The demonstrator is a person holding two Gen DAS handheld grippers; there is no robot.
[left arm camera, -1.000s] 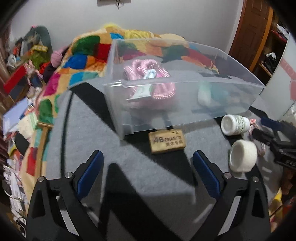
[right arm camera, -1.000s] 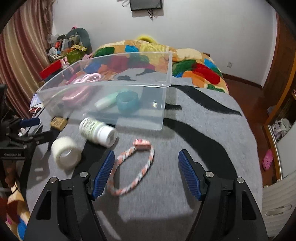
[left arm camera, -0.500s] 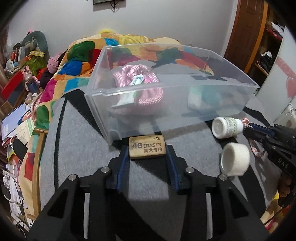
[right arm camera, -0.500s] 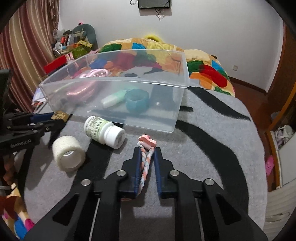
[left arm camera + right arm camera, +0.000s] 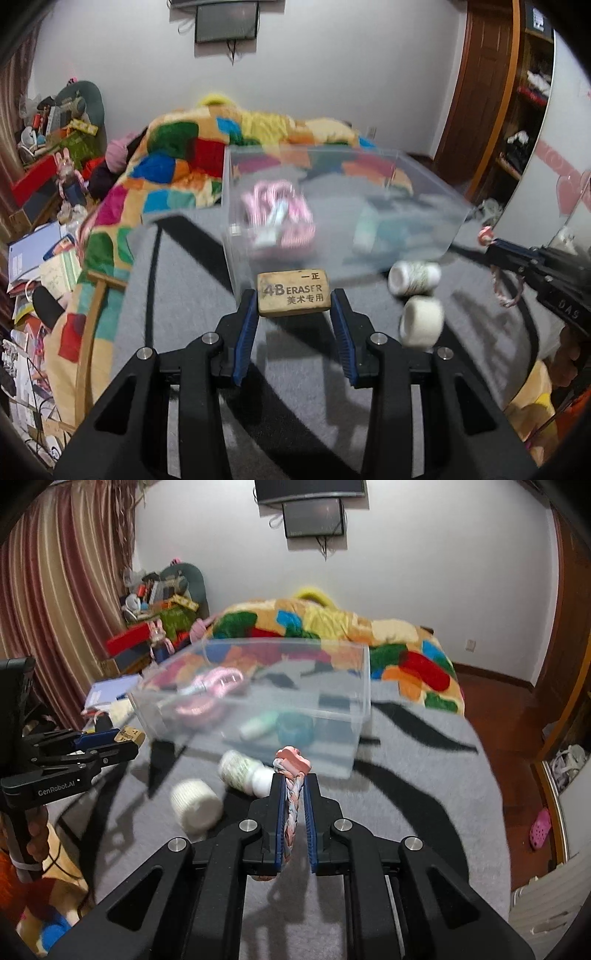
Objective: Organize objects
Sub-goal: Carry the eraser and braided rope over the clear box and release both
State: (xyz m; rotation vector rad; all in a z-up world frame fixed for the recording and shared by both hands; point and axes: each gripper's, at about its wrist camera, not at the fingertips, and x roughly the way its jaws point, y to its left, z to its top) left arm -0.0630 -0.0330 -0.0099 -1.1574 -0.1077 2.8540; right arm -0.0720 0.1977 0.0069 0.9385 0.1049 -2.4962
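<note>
The grey rug (image 5: 177, 332) covers the work surface under you, with black stripes across it, and the patchwork blanket (image 5: 177, 162) lies bunched behind it. On the rug stands the clear bin (image 5: 332, 709), its walls blurred in both views. Inside it, toward the left end, you have a pink cord (image 5: 277, 218) coiled in a heap; toward the right end sit a teal ring (image 5: 295, 729) and a pale tube (image 5: 258, 725) side by side.

Your left gripper (image 5: 293, 314) is clenched on the eraser (image 5: 293, 293), one blue pad against each short end, printed face up, held just in front of the bin's near wall. From the right wrist view the eraser looks clear of the rug.

Your right gripper (image 5: 294, 801) is clamped on the braided rope (image 5: 293, 805), which runs back between the pads, with its pink tag (image 5: 292, 758) poking out past the fingertips. From the left wrist view the rest of the rope dangles below the gripper.

Out on the rug, between your two grippers, the white bottle (image 5: 245, 773) lies on its side, close before the bin. The tape roll (image 5: 195, 805) lies just beside it, nearer to you.
</note>
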